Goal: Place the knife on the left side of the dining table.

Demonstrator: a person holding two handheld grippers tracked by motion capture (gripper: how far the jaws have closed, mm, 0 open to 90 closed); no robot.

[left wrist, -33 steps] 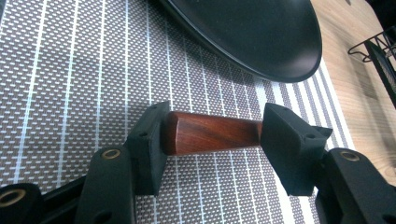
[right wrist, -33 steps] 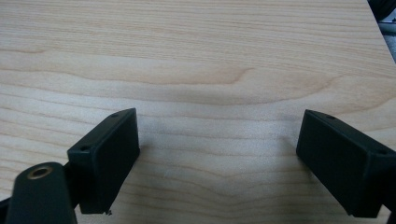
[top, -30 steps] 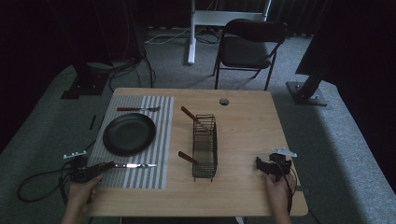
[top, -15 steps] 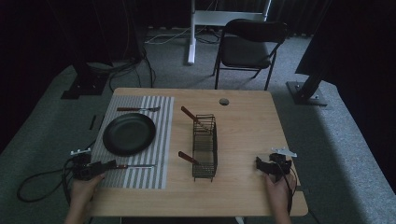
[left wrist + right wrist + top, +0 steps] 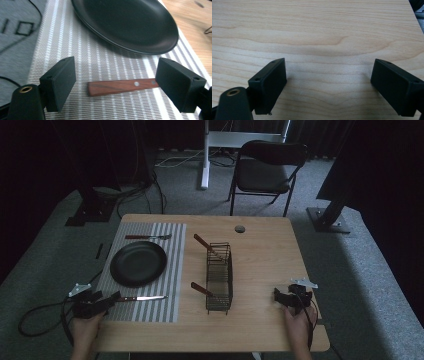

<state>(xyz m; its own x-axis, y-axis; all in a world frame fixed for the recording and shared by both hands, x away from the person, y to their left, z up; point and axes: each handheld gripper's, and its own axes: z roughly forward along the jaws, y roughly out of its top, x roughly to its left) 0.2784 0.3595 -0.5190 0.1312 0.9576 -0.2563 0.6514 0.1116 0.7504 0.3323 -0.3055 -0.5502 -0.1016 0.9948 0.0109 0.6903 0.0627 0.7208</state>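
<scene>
Knife (image 5: 122, 86) lies on striped woven placemat (image 5: 105, 62), wooden riveted handle between left gripper (image 5: 116, 86) jaws spread apart, blade hidden behind jaw. Glossy black plate (image 5: 130, 22) beyond, far edge cut off. Right gripper (image 5: 329, 85) jaws apart over bare wood-grain table (image 5: 317, 30).

We count one desk (image 5: 265, 250), one striped placemat (image 5: 175, 270) and one black plate (image 5: 138, 263) on it. There is one fork (image 5: 147, 237) beyond the plate and one wood-handled knife (image 5: 142, 298) before it. One wire basket (image 5: 219, 277) holds two utensils with wooden handles (image 5: 201, 289). We see two tongs, left (image 5: 111, 300) and right (image 5: 280, 297), and one chair (image 5: 265, 167) behind.
</scene>
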